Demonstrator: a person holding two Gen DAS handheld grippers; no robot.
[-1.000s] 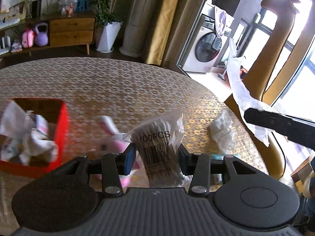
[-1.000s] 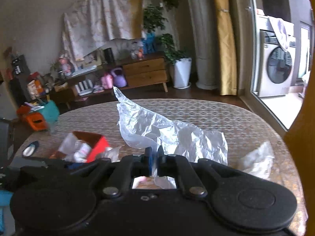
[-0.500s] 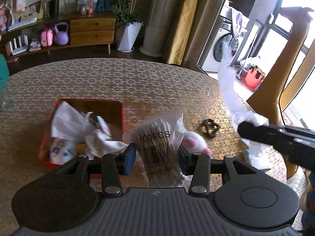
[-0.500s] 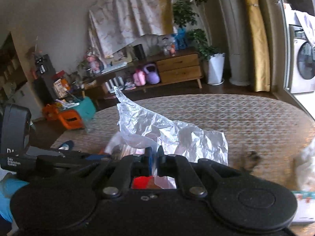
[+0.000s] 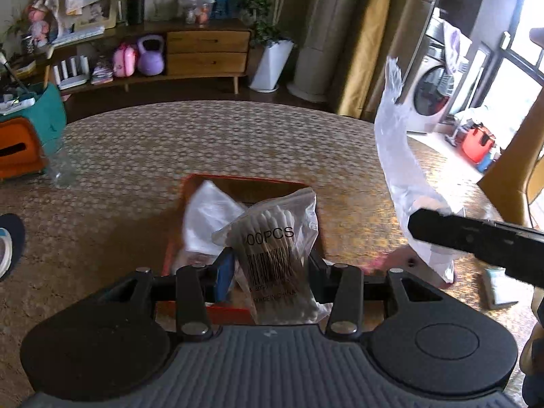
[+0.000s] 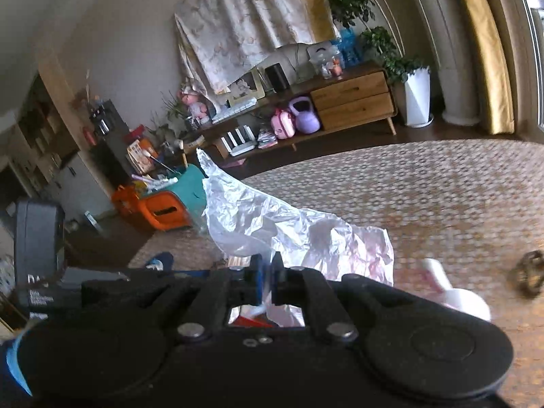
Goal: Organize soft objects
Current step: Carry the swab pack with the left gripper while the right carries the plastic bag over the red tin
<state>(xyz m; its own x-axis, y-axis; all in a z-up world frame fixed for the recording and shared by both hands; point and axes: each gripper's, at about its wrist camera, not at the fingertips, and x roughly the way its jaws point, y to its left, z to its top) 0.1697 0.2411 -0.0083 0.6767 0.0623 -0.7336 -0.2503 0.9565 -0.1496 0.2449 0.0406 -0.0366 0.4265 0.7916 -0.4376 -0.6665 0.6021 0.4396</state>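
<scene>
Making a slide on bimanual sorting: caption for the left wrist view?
Left tongs carry a cotton swab bag above the red box; right tongs hold a plastic sheet.

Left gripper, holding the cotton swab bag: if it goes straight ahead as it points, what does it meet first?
Probably the red box, whose white plastic contents lie just beyond the cotton swab bag held by the left gripper. Depth is unclear; it may pass above them.

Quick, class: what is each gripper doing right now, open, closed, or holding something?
Left gripper: closed on the cotton swab bag.
Right gripper: closed on the crumpled plastic bag.
</scene>
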